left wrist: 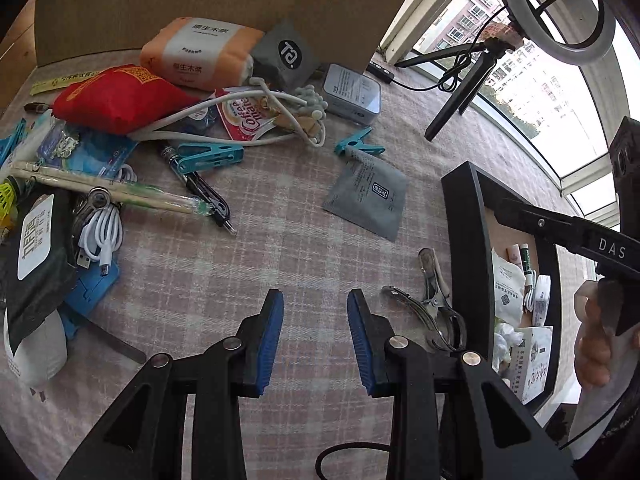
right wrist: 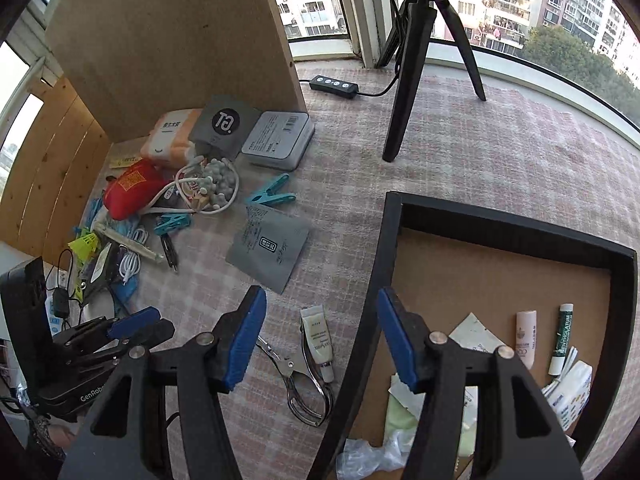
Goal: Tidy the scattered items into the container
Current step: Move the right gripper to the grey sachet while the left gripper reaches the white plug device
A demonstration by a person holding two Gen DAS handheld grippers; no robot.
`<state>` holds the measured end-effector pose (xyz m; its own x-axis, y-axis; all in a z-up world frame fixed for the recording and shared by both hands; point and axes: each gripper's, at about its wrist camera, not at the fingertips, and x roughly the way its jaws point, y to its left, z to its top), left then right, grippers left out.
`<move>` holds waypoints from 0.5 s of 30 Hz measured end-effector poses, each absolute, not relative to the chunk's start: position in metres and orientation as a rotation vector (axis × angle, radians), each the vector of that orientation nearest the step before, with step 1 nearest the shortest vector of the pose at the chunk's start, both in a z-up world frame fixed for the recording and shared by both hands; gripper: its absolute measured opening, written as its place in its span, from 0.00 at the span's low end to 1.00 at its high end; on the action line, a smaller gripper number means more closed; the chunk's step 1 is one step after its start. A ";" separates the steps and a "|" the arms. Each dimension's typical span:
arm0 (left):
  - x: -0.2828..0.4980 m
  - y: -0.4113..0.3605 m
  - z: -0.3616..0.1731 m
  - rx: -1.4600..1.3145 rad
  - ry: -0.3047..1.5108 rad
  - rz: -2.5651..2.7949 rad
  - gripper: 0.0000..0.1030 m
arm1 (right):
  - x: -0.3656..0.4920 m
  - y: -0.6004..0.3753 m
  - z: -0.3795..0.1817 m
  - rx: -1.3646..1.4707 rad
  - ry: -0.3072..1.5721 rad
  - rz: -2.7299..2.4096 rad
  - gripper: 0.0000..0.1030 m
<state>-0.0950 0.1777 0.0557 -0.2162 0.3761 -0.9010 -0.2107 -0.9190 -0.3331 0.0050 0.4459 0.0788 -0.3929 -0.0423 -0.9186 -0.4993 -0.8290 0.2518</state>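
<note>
Your checked tablecloth (right wrist: 500, 128) carries one black container (right wrist: 516, 236) at four o'clock, its near rim (right wrist: 366, 320) between your spread, empty right gripper (right wrist: 322, 336) jaws. Three teal clothespins (right wrist: 270, 194) lie at eleven. One hole punch (right wrist: 304, 384) sits beside bare cloth under your left gripper (left wrist: 316, 336), parted and empty.

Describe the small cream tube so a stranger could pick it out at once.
Find the black tray on the checked cloth. Just outside its left wall lies a silver hole punch; the small cream tube rests against it, the only pale tube outside the tray.
</note>
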 end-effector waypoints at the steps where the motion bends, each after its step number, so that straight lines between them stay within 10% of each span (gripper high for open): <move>1: -0.094 0.172 0.053 -1.691 -0.195 2.192 0.30 | -0.001 0.444 0.074 -1.545 0.745 2.282 0.57; 15: -0.060 0.066 0.065 -1.721 -0.330 2.358 0.30 | -0.060 0.428 0.021 -1.628 0.894 2.152 0.57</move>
